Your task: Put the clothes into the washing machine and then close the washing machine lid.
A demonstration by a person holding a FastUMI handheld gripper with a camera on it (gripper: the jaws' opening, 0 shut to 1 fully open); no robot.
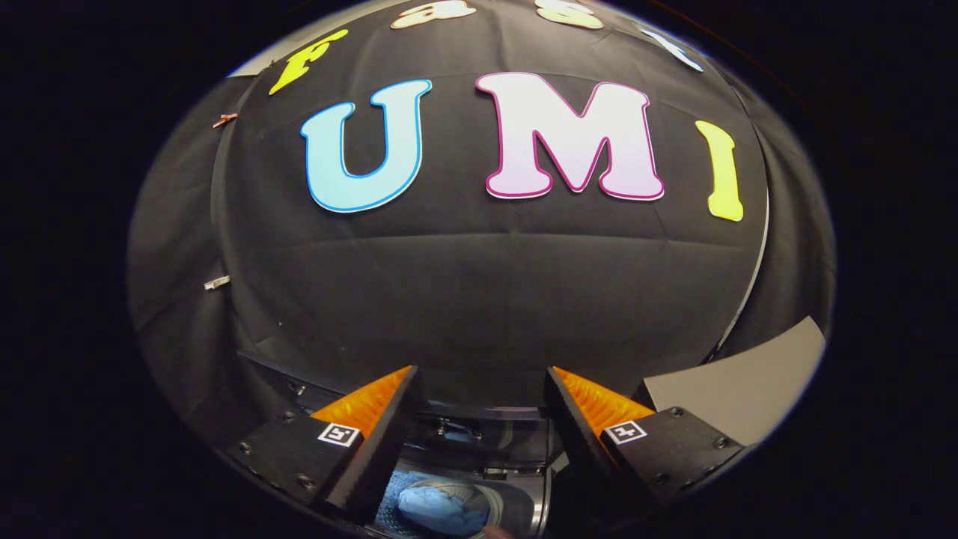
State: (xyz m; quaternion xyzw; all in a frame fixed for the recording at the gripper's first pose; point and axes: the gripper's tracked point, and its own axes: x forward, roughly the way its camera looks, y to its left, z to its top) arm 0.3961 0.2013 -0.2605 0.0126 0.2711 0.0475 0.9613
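My gripper [483,389] is open, its two fingers spread wide with nothing between them. Below and between the fingers I look down into the washing machine [516,479], whose top opening is uncovered. Blue clothes [441,507] lie bundled inside the drum. The raised lid [486,438] shows as a dark, glossy panel just beyond the drum, standing against the back of the machine. The gripper hangs above the opening and touches neither the lid nor the clothes.
The booth's black cloth wall [479,299] rises straight ahead, close behind the machine. A grey flat surface [737,389] lies to the right of the right finger. Small clips [217,282] hold the cloth at the left.
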